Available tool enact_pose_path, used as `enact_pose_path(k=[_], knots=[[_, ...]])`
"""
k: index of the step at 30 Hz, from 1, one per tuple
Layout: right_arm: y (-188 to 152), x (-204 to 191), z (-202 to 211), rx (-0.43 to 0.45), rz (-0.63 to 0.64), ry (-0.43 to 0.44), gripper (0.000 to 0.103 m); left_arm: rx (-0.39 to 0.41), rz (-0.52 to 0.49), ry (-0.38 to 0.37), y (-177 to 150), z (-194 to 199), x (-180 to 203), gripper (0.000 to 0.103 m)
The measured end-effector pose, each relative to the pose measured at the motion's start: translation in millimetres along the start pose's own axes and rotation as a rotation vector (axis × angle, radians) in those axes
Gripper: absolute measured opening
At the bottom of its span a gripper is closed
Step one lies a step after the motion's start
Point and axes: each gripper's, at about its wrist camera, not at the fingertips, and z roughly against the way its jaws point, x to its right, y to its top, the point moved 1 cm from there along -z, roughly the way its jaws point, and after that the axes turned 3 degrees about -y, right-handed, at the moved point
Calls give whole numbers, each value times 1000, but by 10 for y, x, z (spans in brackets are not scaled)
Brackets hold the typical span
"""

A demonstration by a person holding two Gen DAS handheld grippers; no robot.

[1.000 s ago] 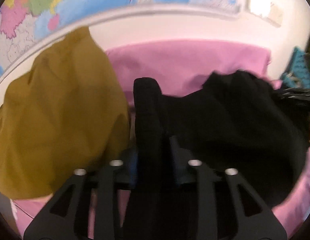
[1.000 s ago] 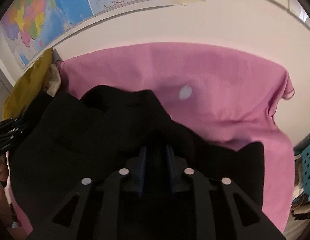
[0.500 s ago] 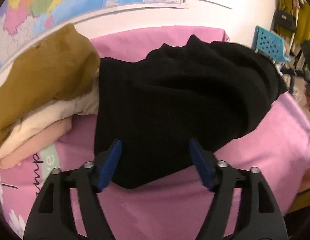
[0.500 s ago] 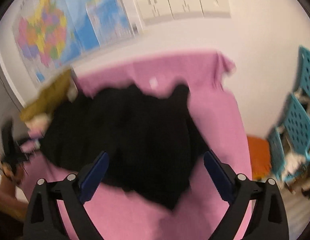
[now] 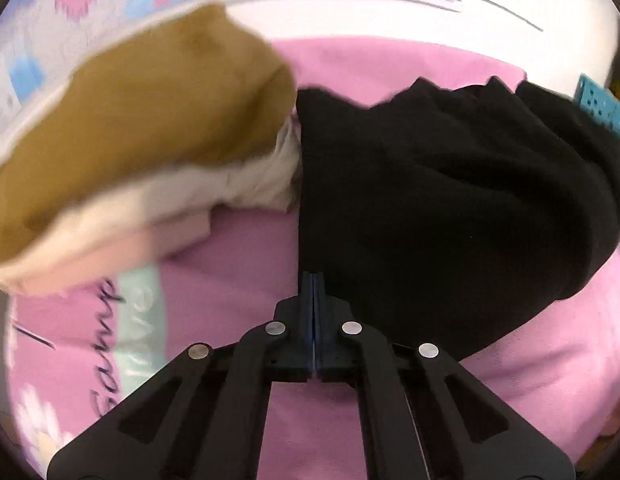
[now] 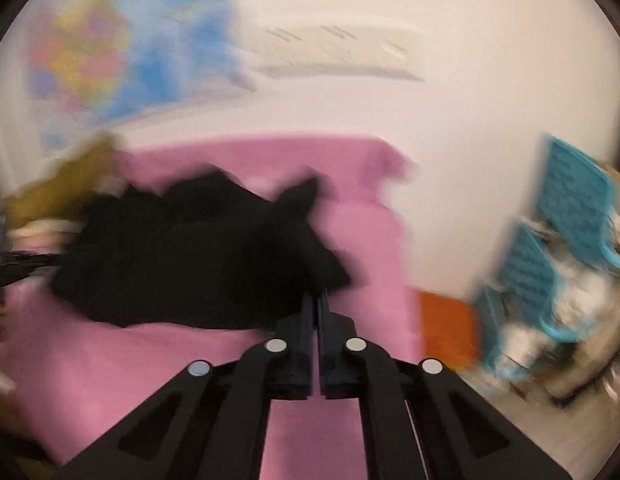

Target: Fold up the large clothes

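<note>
Black garment lies bunched on pink sheet; L tongs & R tongs both pinched shut at its edge, likely gripping corners to fold.

Black garment, gripped and lifted by both grippers a second ago, has been let go and now lies bunched on the pink sheet. Jaws were spread wide half a second ago; on the left gripper and right gripper they are now pressed together, at the garment's near edge. Whether cloth is pinched cannot be told.
</note>
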Motion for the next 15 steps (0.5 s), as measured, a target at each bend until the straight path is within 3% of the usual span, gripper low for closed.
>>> enact_pose_path(k=[1,3,4,5,6,7,8,10,12,15], knots=[[-106,120,-202,-90,-70,57,2,8,25,-37,-8,5,-28,1],[-243,144,-290,-122,-71,45,3,32,26,-59,-21,63,-24,2],[-258,143,-220,-94,-84,75,6,50,14,-72,-41,128,-5,13],[-247,152,-138,-56,-102,84,11,58,10,-86,-53,181,9,37],[-218,157,-26,-3,-116,89,16,66,6,-93,-68,237,26,49],[-182,141,113,51,-125,115,38,86,-8,-104,-87,312,51,64],[-144,94,183,80,-122,139,49,106,-27,-123,-113,387,89,67],[-111,-113,283,112,-57,183,49,119,-49,-144,-154,448,166,67],[-129,-360,228,83,24,193,60,122,-89,-156,-194,439,319,67],[-192,-786,1,35,155,189,62,94,-174,-110,-244,265,561,67]])
